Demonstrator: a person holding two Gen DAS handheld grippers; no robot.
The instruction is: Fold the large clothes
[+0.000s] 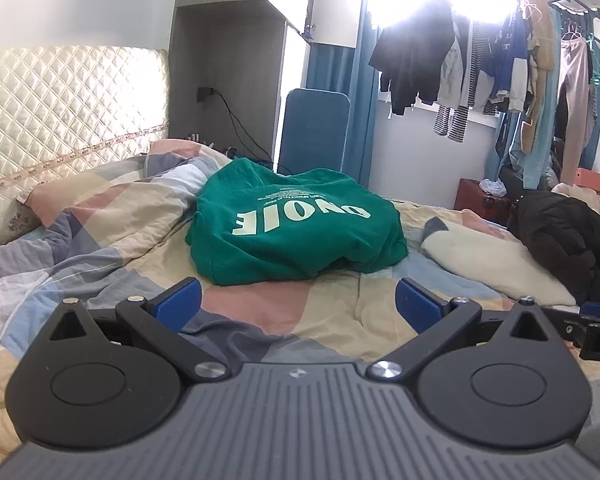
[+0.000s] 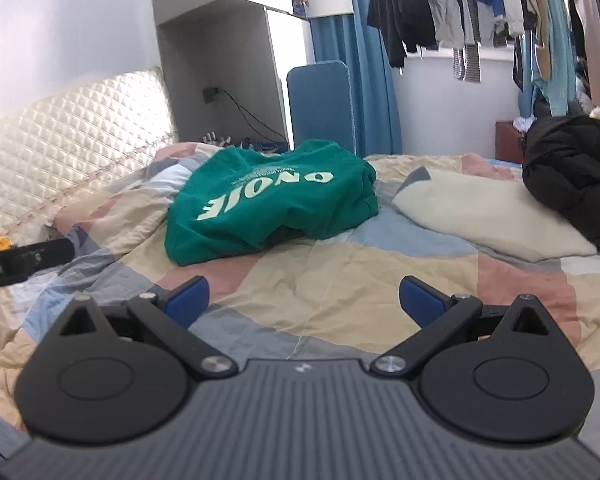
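Note:
A green sweatshirt (image 1: 296, 224) with pale lettering lies folded in a bundle on the patchwork quilt (image 1: 112, 224), ahead of both grippers. It also shows in the right wrist view (image 2: 268, 204). My left gripper (image 1: 298, 302) is open and empty, a short way in front of the sweatshirt's near edge. My right gripper (image 2: 304, 298) is open and empty, further back from the sweatshirt over the quilt (image 2: 380, 280). Part of the left gripper (image 2: 24, 262) shows at the left edge of the right wrist view, and part of the right gripper (image 1: 596, 330) at the right edge of the left wrist view.
A cream fleece garment (image 1: 488, 258) and a black puffer jacket (image 1: 572, 232) lie on the bed to the right. A quilted headboard (image 1: 68, 108) stands at the left. A blue folded board (image 1: 314, 128) and hanging clothes (image 1: 500, 60) are behind the bed.

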